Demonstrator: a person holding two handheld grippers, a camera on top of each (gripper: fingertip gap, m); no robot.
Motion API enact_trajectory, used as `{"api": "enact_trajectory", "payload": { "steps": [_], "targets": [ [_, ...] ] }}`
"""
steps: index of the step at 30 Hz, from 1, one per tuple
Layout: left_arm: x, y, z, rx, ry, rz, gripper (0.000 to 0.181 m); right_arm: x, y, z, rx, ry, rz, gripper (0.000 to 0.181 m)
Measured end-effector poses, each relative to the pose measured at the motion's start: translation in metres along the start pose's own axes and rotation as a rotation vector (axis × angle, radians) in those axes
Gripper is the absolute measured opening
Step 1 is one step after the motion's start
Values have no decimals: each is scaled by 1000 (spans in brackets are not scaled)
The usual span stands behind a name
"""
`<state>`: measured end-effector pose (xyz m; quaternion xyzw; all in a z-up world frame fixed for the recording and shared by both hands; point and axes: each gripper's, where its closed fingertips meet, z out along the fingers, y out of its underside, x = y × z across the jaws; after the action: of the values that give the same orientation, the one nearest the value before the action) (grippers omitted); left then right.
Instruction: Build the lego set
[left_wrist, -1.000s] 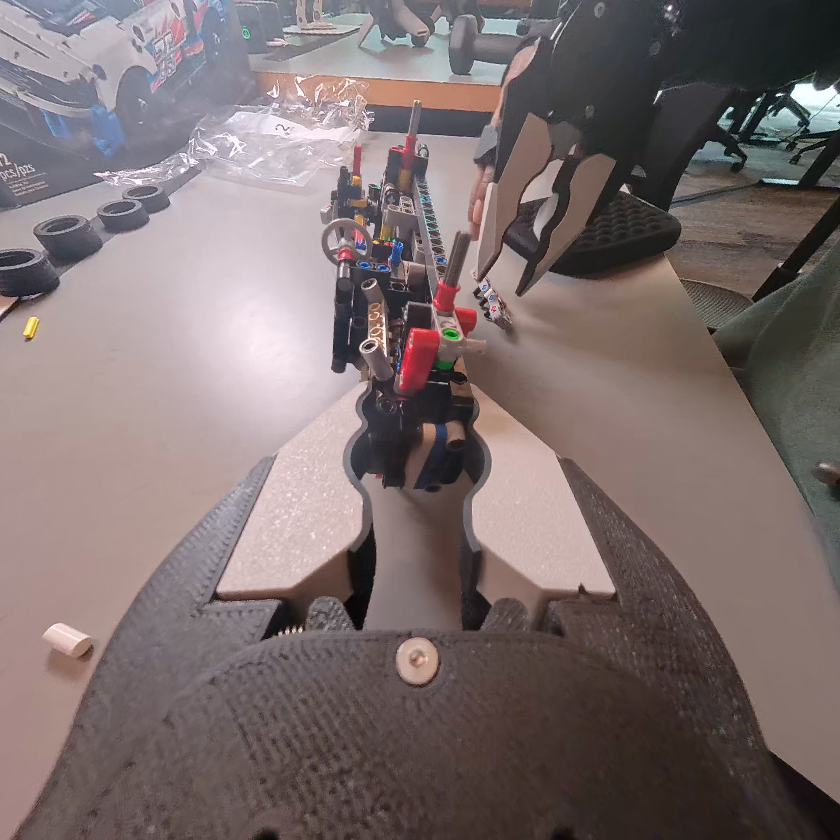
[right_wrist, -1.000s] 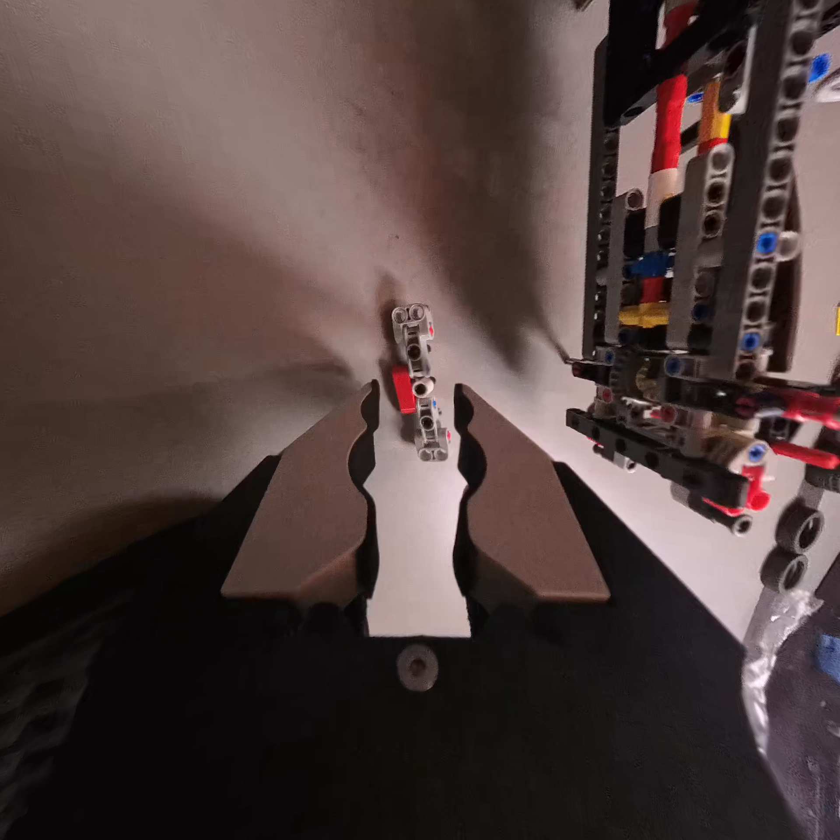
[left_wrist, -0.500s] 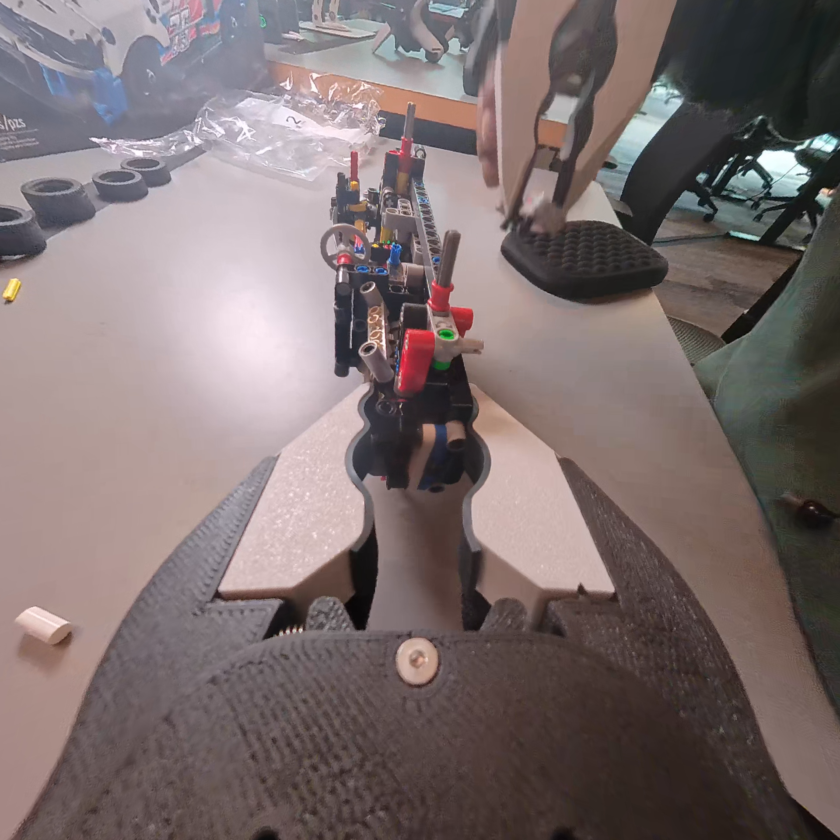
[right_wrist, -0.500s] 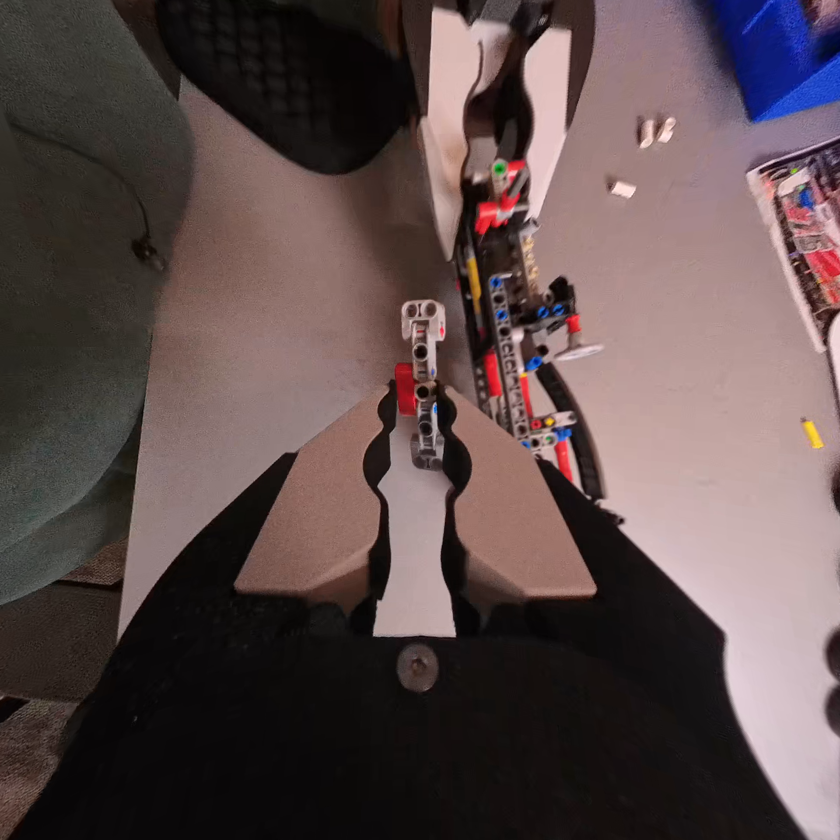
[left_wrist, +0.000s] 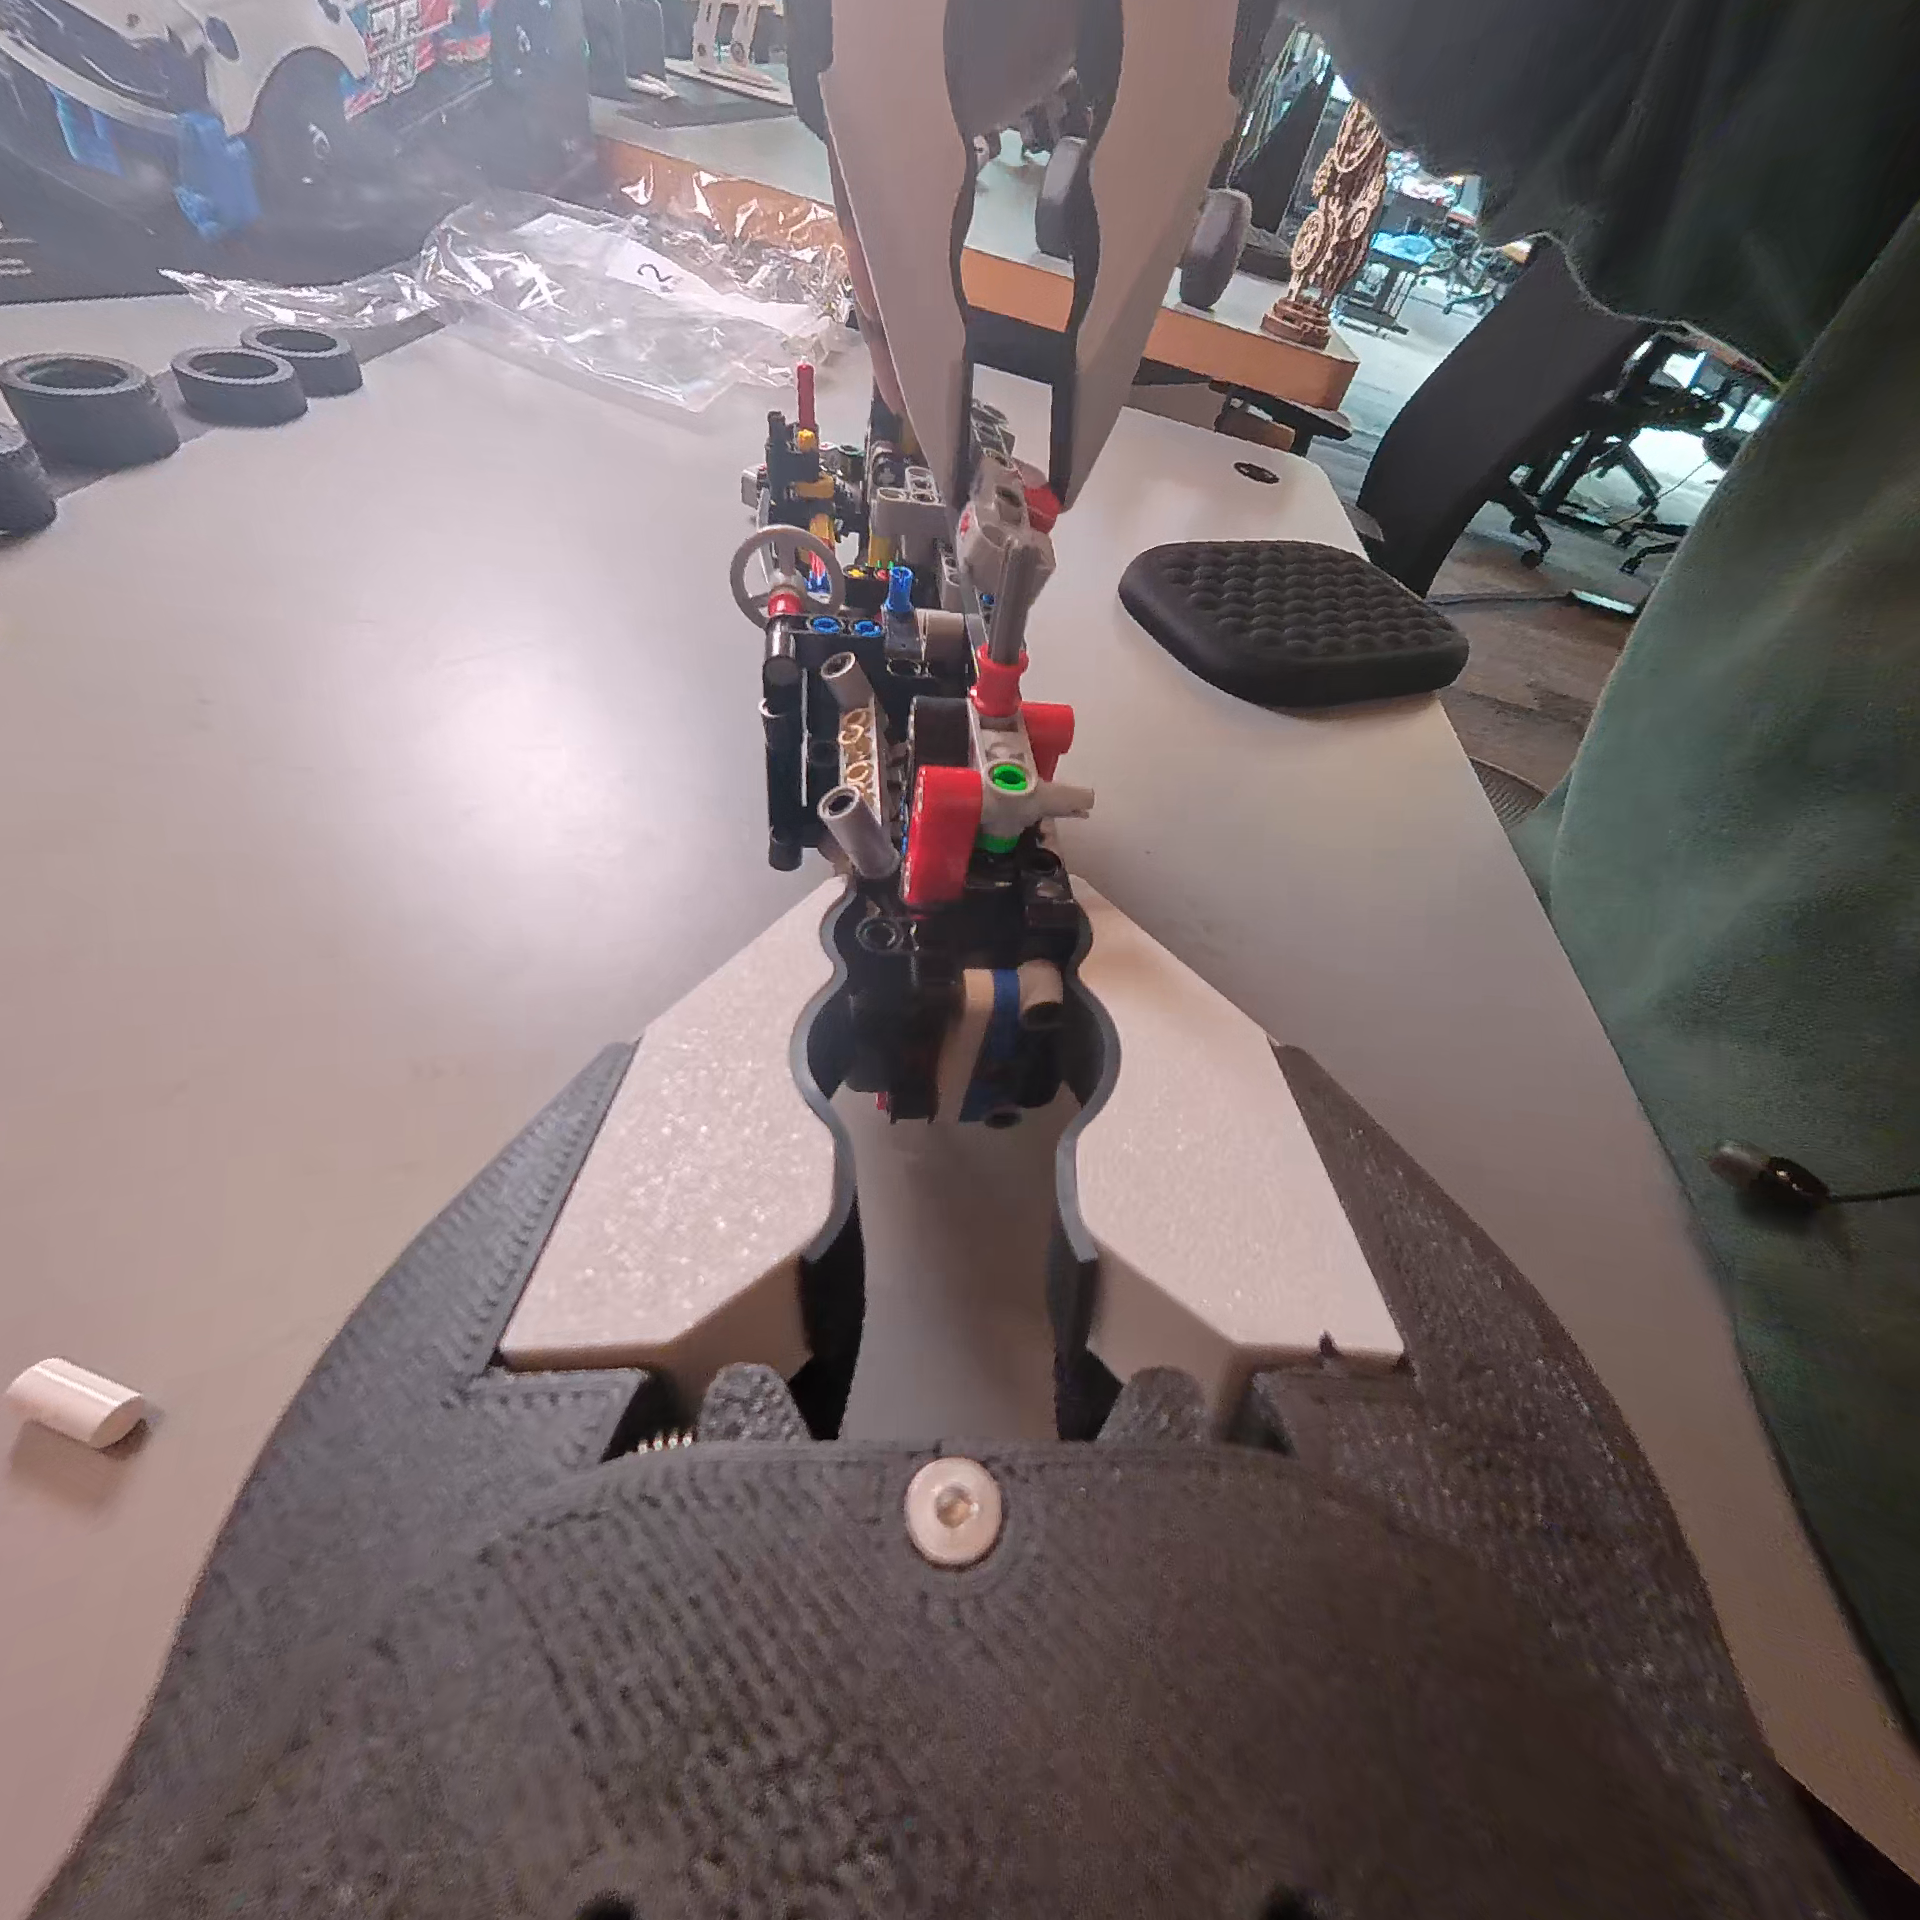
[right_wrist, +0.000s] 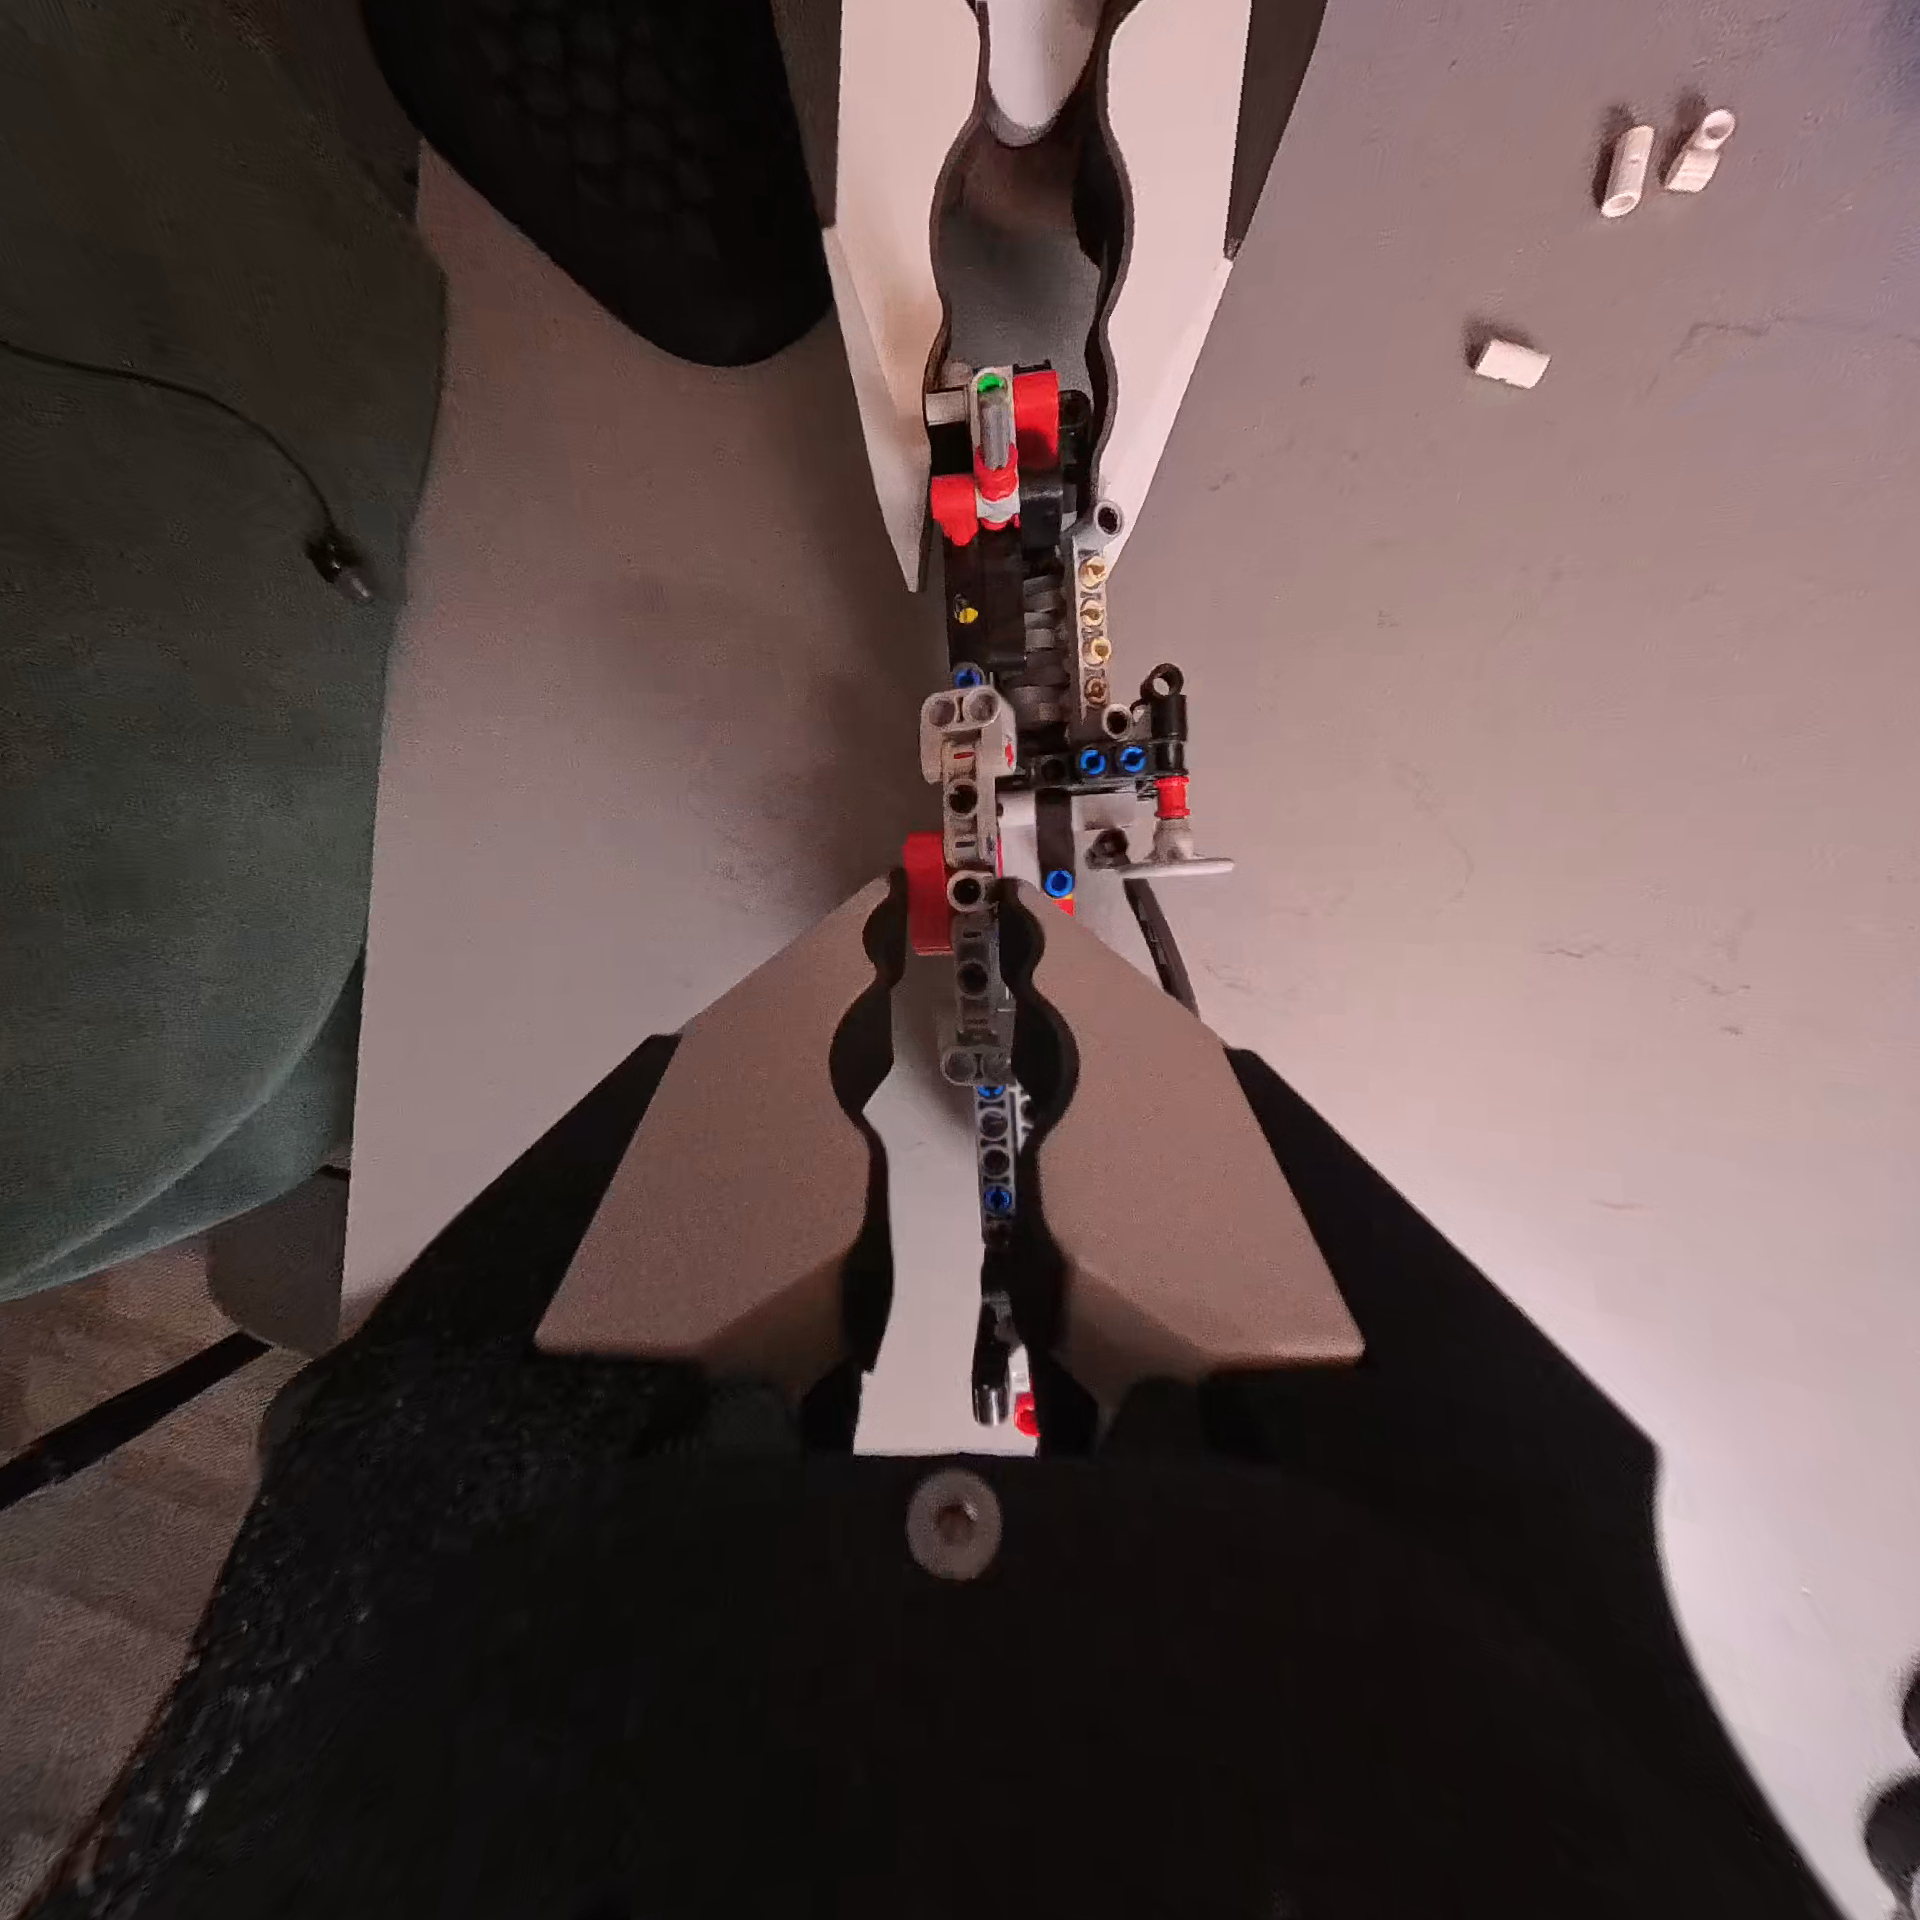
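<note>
A long Lego chassis (left_wrist: 790, 748) of black, grey and red beams lies on the grey table (left_wrist: 364, 727). My left gripper (left_wrist: 956, 904) is shut on its near end. My right gripper (right_wrist: 958, 888) is shut on a small grey and red sub-assembly (right_wrist: 961, 748) and holds it over the chassis (right_wrist: 1049, 623), against its side near the steering wheel (right_wrist: 1184, 862). In the left wrist view the right gripper (left_wrist: 1005, 499) comes down from above with the sub-assembly (left_wrist: 997, 509) at the far half of the chassis. The left gripper (right_wrist: 1013, 540) shows at the top of the right wrist view.
Several black tyres (left_wrist: 94, 405), a clear plastic bag (left_wrist: 582, 281) and the set's box (left_wrist: 156, 104) lie at the far left. A black pad (left_wrist: 1288, 623) sits at the table's right edge. Small white pieces (right_wrist: 1507, 358) (left_wrist: 78, 1403) lie loose. A green sleeve (left_wrist: 1766, 831) is on the right. One gripper's finger ends stand about 8 cm off the other's.
My right gripper shut on the small sub-assembly on the table, lifted it and carried it over the chassis. My left gripper kept hold of the chassis end.
</note>
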<state>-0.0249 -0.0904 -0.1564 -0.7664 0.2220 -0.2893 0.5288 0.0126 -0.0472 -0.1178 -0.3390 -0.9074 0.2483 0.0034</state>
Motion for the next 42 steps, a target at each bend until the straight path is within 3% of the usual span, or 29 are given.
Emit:
{"api": "enact_trajectory", "payload": {
  "steps": [14, 42],
  "targets": [
    [-1, 0, -2, 6, 35, -15, 33, -4, -4, 2, 49, -233, 252, 15],
    [-6, 0, -5, 21, 56, -37, 32, 5, -7, 2, 174, -247, 312, 16]
  ]
}}
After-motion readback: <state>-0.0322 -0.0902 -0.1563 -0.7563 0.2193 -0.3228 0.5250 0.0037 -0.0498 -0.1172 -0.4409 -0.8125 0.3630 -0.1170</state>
